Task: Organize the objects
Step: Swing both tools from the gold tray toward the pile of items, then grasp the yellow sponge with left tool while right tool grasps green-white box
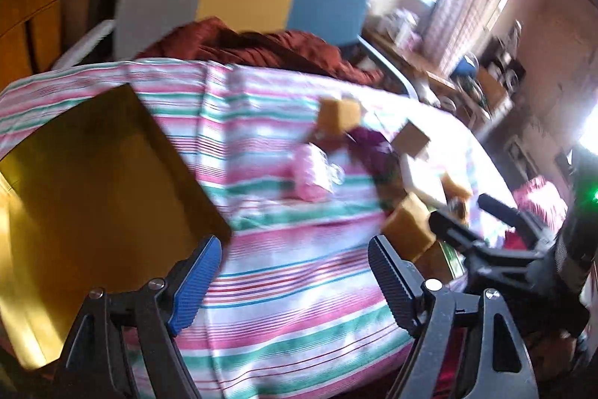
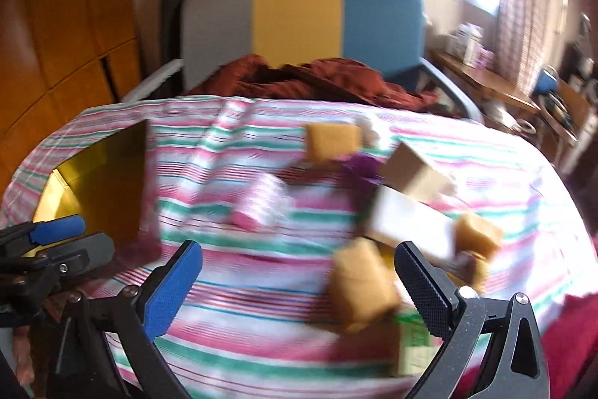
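A striped cloth (image 1: 284, 249) covers the table. On its left lies a shiny gold tray (image 1: 97, 182), also in the right wrist view (image 2: 108, 174). On the right lie small tan boxes (image 1: 407, 225) (image 2: 358, 283), a pink roll (image 1: 312, 171) (image 2: 261, 200), a white box (image 2: 411, 225), a purple item (image 2: 360, 167) and a brown carton (image 2: 415, 174). My left gripper (image 1: 295, 281) is open and empty over the cloth, between tray and boxes. My right gripper (image 2: 299, 283) is open and empty, close to the nearest tan box. Both views are blurred.
A chair (image 2: 299, 25) with grey, yellow and blue panels stands behind the table, with a rust-red cloth (image 2: 317, 77) on it. Orange cabinets (image 2: 63, 36) are at the left. A cluttered wooden desk (image 2: 497, 88) and a bright window are at the right.
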`<state>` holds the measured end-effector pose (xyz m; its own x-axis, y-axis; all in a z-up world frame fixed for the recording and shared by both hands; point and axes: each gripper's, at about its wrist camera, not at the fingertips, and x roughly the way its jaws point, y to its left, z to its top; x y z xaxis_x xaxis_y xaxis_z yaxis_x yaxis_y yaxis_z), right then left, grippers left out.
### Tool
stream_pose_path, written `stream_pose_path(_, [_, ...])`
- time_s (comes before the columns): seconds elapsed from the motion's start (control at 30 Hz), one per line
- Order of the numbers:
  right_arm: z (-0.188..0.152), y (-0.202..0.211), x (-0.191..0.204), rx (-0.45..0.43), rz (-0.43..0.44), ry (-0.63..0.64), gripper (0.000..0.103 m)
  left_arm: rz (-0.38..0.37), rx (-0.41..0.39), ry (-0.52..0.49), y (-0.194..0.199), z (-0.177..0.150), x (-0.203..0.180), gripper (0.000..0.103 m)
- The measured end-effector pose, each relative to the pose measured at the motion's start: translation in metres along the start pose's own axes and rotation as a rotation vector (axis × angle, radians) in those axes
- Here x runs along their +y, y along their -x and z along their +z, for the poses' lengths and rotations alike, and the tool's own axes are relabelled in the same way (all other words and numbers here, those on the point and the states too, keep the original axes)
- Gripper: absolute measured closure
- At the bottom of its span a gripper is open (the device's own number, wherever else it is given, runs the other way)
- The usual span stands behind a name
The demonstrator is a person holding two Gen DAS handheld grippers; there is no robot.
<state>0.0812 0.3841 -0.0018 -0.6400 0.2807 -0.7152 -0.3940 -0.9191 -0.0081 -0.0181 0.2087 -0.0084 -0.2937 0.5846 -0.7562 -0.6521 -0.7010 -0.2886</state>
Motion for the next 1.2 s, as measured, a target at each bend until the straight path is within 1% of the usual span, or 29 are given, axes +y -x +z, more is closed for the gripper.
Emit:
stream_pose_path(0.03, [-0.002, 0.001, -0.011, 0.01, -0.012, -0.014, 0.0, -0.014, 0.016, -0.012, -0.006, -0.001, -0.002, 0.021])
stream_pose_path(0.1, [-0.008, 0.002, -0.036, 0.039, -0.039, -0.048, 0.0, -0.019, 0.045, -0.038, -0.019, -0.001, -0.012, 0.021])
stream_pose_path(0.2, [-0.016, 0.007, -0.066, 0.062, -0.066, -0.081, 0.0, -0.058, 0.091, -0.073, -0.037, 0.002, -0.027, 0.021])
stream_pose_path(0.27, [-0.021, 0.01, -0.086, 0.072, -0.074, -0.114, 0.0, -0.085, 0.136, -0.094, -0.053, 0.006, -0.04, 0.021])
stream_pose_path(0.33, [-0.024, 0.011, -0.1, 0.084, -0.077, -0.147, 0.0, -0.13, 0.18, -0.103, -0.067, 0.01, -0.053, 0.021])
stream_pose_path(0.4, [-0.028, 0.012, -0.111, 0.094, -0.082, -0.177, 0.0, -0.145, 0.197, -0.129, -0.078, 0.011, -0.066, 0.021])
stream_pose_path(0.47, [-0.03, 0.014, -0.117, 0.098, -0.087, -0.192, 0.0, -0.179, 0.218, -0.168, -0.087, 0.011, -0.082, 0.021])
stream_pose_path(0.57, [-0.03, 0.015, -0.119, 0.096, -0.056, -0.213, 0.0, -0.193, 0.252, -0.241, -0.101, 0.008, -0.102, 0.021])
stream_pose_path(0.67, [-0.031, 0.014, -0.122, 0.093, -0.013, -0.234, 0.0, -0.183, 0.253, -0.366, -0.113, 0.003, -0.12, 0.022])
stream_pose_path(0.73, [-0.033, 0.009, -0.125, 0.105, 0.025, -0.256, 0.0, -0.186, 0.247, -0.426, -0.119, 0.002, -0.126, 0.022])
stream_pose_path(0.83, [-0.034, 0.006, -0.129, 0.113, 0.068, -0.296, 0.0, -0.158, 0.232, -0.535, -0.127, -0.001, -0.132, 0.023])
stream_pose_path(0.9, [-0.035, 0.004, -0.131, 0.12, 0.104, -0.316, 0.0, -0.15, 0.222, -0.584, -0.133, -0.002, -0.136, 0.025])
stream_pose_path(0.97, [-0.036, 0.002, -0.134, 0.129, 0.126, -0.34, 0.0, -0.15, 0.22, -0.591, -0.14, -0.001, -0.138, 0.026])
stream_pose_path(1.03, [-0.037, 0.0, -0.137, 0.141, 0.147, -0.364, 0.0, -0.162, 0.223, -0.572, -0.146, -0.002, -0.137, 0.026])
stream_pose_path(1.1, [-0.038, -0.001, -0.139, 0.148, 0.153, -0.383, 0.0, -0.182, 0.235, -0.547, -0.152, -0.003, -0.135, 0.031])
stream_pose_path(1.13, [-0.038, -0.002, -0.139, 0.15, 0.16, -0.385, 0.0, -0.192, 0.244, -0.537, -0.154, -0.004, -0.134, 0.037])
stream_pose_path(1.2, [-0.038, -0.003, -0.139, 0.156, 0.157, -0.386, 0.0, -0.207, 0.235, -0.524, -0.152, -0.006, -0.131, 0.04])
